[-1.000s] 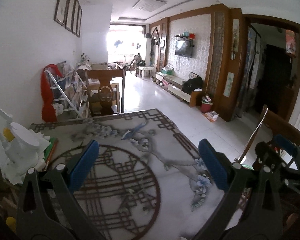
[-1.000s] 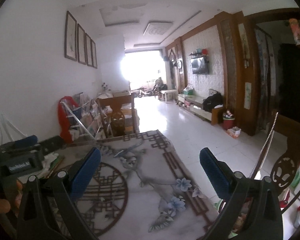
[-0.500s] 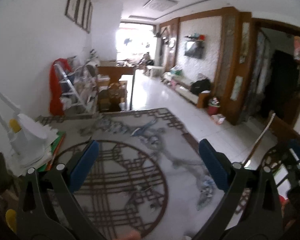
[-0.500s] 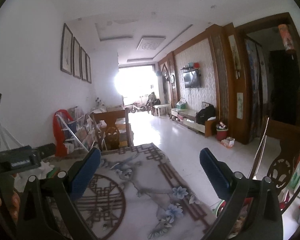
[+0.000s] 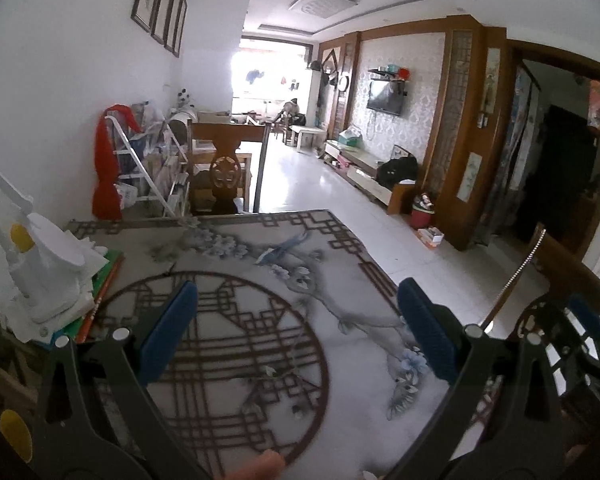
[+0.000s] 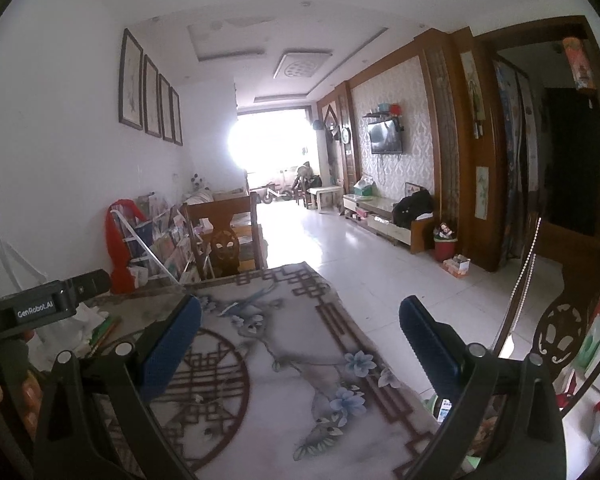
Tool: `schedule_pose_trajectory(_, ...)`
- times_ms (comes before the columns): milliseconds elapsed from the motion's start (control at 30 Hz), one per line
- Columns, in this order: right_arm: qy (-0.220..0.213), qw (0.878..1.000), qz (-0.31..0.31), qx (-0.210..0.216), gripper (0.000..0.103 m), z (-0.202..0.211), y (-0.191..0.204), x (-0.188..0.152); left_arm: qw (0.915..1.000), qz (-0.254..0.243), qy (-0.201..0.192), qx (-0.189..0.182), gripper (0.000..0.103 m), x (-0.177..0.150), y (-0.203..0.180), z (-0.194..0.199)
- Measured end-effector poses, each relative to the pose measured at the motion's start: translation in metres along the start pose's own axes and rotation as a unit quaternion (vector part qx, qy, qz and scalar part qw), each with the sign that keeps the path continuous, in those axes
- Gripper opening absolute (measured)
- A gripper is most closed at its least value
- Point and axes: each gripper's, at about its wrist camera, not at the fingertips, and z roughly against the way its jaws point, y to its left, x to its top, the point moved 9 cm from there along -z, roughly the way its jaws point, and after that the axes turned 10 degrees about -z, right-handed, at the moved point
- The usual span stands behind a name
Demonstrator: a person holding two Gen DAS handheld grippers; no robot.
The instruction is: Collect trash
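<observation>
My left gripper (image 5: 298,320) hangs open over a table (image 5: 340,420) whose top has a brown lattice circle and blue flowers; nothing lies between its blue pads (image 5: 172,330). My right gripper (image 6: 300,332) is open too, above the same table (image 6: 284,360), near its right edge. The left gripper's black body (image 6: 40,308) shows at the left of the right wrist view. No loose trash is plain on the tabletop. A red bin (image 6: 444,246) filled with rubbish stands on the floor by the wooden pillar, also seen as the red bin (image 5: 422,212).
A white lamp base (image 5: 48,276) on papers and green sheets crowds the table's left side. A wooden chair (image 5: 224,172) stands at the far end, another chair (image 6: 560,336) at the right. A small box (image 6: 456,266) lies beside the bin. White tiled floor stretches ahead.
Both views wobbled slightly over the table and both grippers stayed open. A fingertip now shows at the bottom edge of the left wrist view.
</observation>
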Motion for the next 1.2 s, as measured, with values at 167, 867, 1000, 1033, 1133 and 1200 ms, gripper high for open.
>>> schedule_pose_trajectory(167, 0.007, 1.000, -0.001, 0.000, 0.096, -0.001, -0.003, -0.001, 0.9999, 0.014, 0.003, -0.008, 0.098, -0.002, 0.002, 0.000)
schedule_pose_trajectory(867, 0.020, 1.000, 0.000, -0.006, 0.096, -0.009, -0.009, -0.016, 0.9993, 0.019, 0.018, -0.027, 0.098, -0.001, 0.002, -0.008)
schedule_pose_trajectory(1000, 0.025, 1.000, 0.000, -0.007, 0.096, -0.011, -0.010, -0.018, 0.9995, 0.012, 0.024, -0.014, 0.098, -0.004, 0.004, -0.012)
schedule_pose_trajectory(1033, 0.025, 1.000, 0.000, -0.007, 0.096, -0.011, -0.010, -0.018, 0.9995, 0.012, 0.025, -0.015, 0.098, -0.005, 0.004, -0.013)
schedule_pose_trajectory(1133, 0.030, 1.000, 0.000, -0.006, 0.096, -0.014, -0.011, -0.020, 0.9994, 0.013, 0.026, -0.017, 0.098, -0.006, 0.005, -0.015)
schedule_pose_trajectory(1200, 0.035, 0.999, -0.001, -0.005, 0.096, -0.016, -0.011, -0.021, 0.9996, 0.008, 0.023, -0.015, 0.098, -0.007, 0.005, -0.016)
